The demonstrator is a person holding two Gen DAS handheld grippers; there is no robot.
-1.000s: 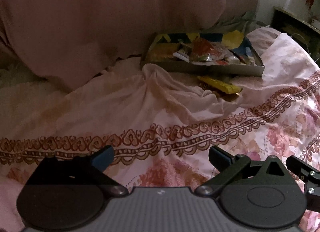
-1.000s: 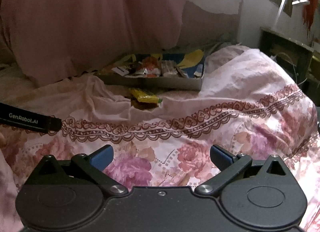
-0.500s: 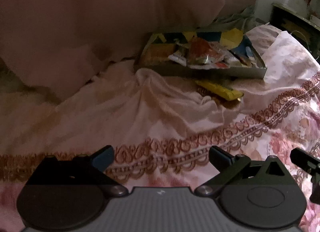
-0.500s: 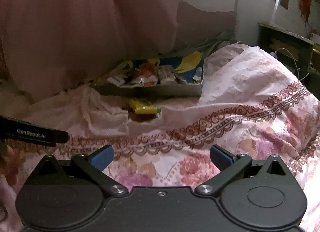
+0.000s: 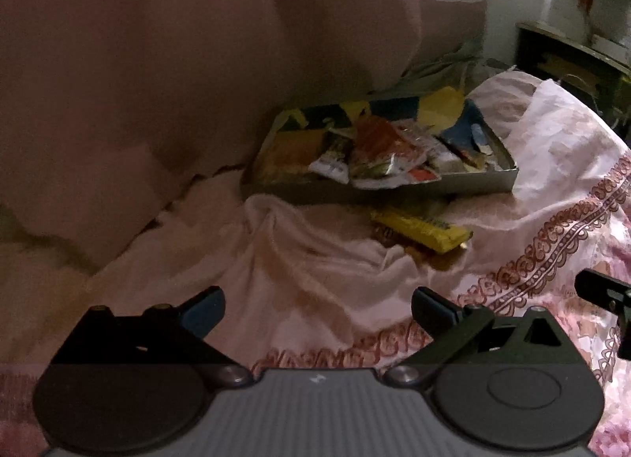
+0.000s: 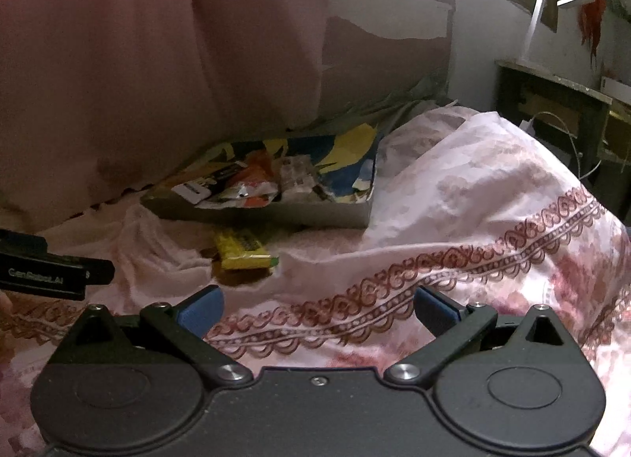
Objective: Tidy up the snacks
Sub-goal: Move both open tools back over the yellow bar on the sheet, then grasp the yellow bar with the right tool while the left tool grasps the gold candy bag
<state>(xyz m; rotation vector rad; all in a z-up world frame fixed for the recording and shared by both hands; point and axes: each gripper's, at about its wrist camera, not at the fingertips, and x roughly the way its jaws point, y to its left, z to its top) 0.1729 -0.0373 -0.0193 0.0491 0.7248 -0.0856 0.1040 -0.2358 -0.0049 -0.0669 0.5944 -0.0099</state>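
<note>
Where quilt (image 5: 323,260) bunches, yellow packet (image 5: 424,229).

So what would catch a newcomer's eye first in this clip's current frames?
Probably the shallow box crammed with bright snack packets, sitting on the bed against the pink curtain. Next, the yellow snack bar lying loose on the floral bedsheet just in front of it. Both grippers, left and right, are open and empty.

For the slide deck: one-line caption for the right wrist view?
Open right gripper above a floral bedsheet, facing a yellow snack bar lying just outside a snack-filled box.
</note>
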